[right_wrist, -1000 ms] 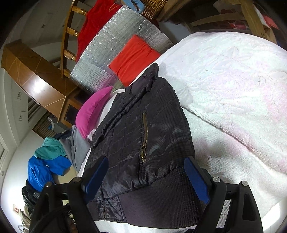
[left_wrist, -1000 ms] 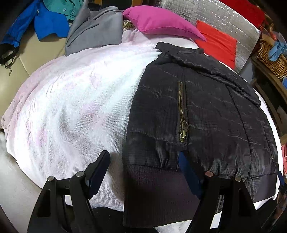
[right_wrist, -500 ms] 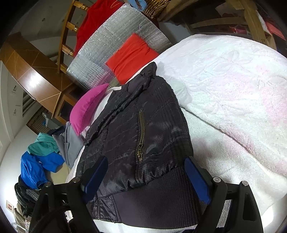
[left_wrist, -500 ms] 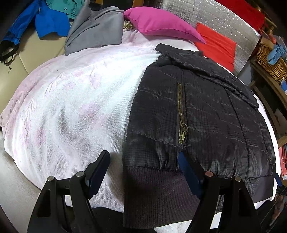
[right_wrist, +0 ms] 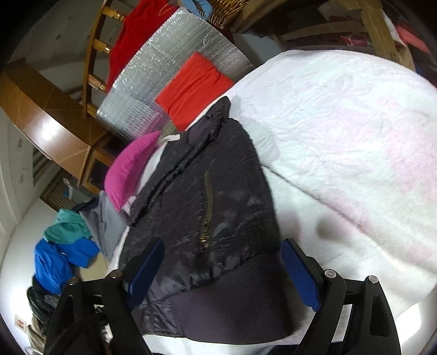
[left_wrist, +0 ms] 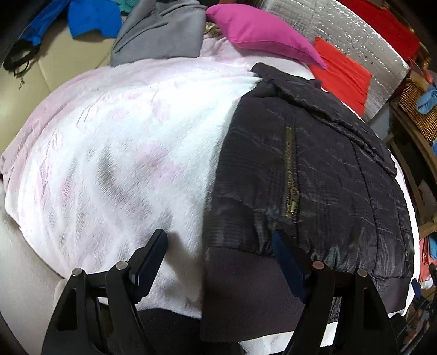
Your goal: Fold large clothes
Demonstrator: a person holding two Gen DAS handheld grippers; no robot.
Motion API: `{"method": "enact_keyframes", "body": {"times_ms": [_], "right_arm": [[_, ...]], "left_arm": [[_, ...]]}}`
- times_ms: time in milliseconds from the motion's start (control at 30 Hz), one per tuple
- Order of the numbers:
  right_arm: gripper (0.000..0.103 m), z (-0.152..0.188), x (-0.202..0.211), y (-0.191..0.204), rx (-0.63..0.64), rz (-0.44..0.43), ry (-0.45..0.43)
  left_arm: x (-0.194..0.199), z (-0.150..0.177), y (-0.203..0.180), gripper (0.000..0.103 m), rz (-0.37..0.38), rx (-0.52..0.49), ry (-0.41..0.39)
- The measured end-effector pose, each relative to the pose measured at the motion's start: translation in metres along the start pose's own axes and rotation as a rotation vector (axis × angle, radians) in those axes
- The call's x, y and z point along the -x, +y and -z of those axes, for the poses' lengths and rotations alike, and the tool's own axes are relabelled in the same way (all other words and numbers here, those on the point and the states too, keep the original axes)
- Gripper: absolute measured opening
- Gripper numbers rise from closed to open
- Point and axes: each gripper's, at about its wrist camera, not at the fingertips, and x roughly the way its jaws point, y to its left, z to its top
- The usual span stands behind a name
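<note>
Left wrist view: a white-pink fleece blanket is spread over the whole surface, w/ grey smudges near the middle. The black quilted jacket is laid flat on the right half, ribbed hem nearest, collar at the far end, brass zip running near to far. The left gripper is seen w/ jaws apart over the hem's left corner; nothing is clamped. At the far edge a magenta pillow, a grey garment and blue clothing are piled. Far right: a silver foil panel, an orange cloth, a wicker basket.

Right wrist view: the jacket is seen left of centre, blanket bare to the right. The right gripper is held w/ jaws apart above the hem, nothing gripped. Far left: a wooden cabinet, a wooden chair back draped in red, teal and blue clothes.
</note>
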Motion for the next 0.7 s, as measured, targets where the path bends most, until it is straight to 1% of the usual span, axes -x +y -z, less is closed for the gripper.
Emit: {"method": "enact_keyframes", "body": {"times_ms": [100,167,333,500,700], "right_arm": [[0.090,-0.002,-0.008,-0.010,-0.033,-0.014,0.063],[0.090,-0.001,-0.016,-0.013,-0.043,-0.029,0.102],[0.090,0.003,-0.017,-0.010,-0.014,-0.047,0.107],[0.090,0.006,-0.013,-0.011,-0.033,-0.051,0.083],[0.090,0.007,-0.009,-0.011,-0.043,-0.038,0.057]], "left_arm": [[-0.001,0.003,0.000,0.079,-0.002,0.009,0.016],[-0.003,0.003,-0.002,0.079,-0.012,-0.002,0.024],[-0.006,0.004,-0.006,0.079,-0.013,-0.018,0.032],[-0.005,0.004,-0.003,0.079,-0.005,-0.003,0.024],[-0.003,0.006,-0.007,0.079,-0.011,-0.023,0.003]]}}
